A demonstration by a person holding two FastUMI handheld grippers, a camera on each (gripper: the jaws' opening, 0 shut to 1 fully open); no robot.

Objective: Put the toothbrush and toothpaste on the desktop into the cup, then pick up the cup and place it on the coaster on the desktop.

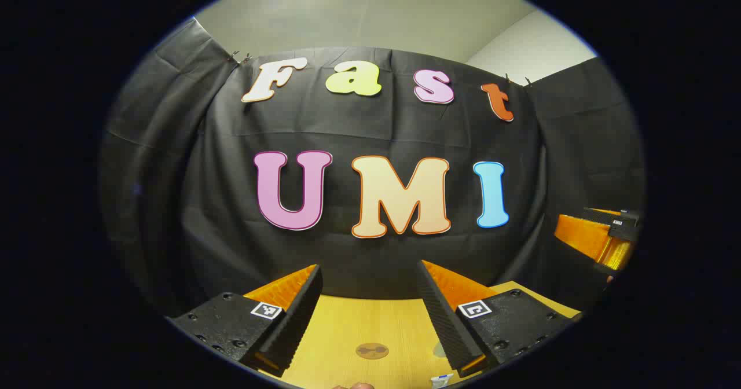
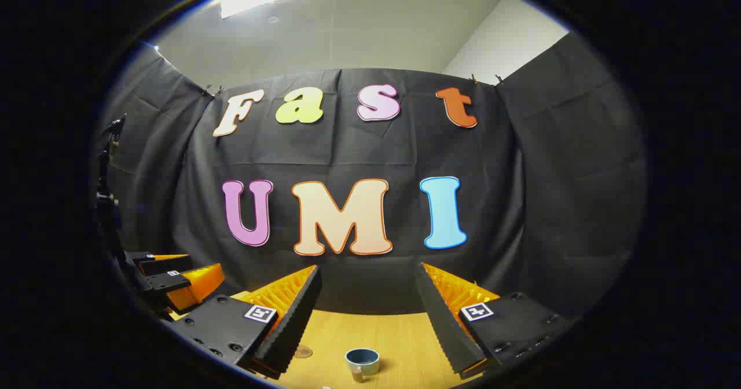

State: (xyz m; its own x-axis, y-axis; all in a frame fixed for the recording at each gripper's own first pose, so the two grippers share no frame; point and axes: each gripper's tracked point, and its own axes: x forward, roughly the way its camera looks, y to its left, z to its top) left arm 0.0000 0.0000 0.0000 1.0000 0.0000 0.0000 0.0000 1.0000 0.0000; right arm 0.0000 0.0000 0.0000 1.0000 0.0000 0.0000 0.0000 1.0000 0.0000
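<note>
In the left gripper view, the left gripper [image 1: 369, 302] hangs above the desk [image 1: 359, 325] with its jaws wide apart and nothing between them. The coaster [image 1: 371, 351] lies on the desk below the gap, and a white tube end, likely the toothpaste [image 1: 441, 381], peeks in at the bottom edge. In the right gripper view, the right gripper [image 2: 369, 305] is also spread wide and empty. The cup [image 2: 362, 362] stands upright on the desk between its fingers, apart from both.
</note>
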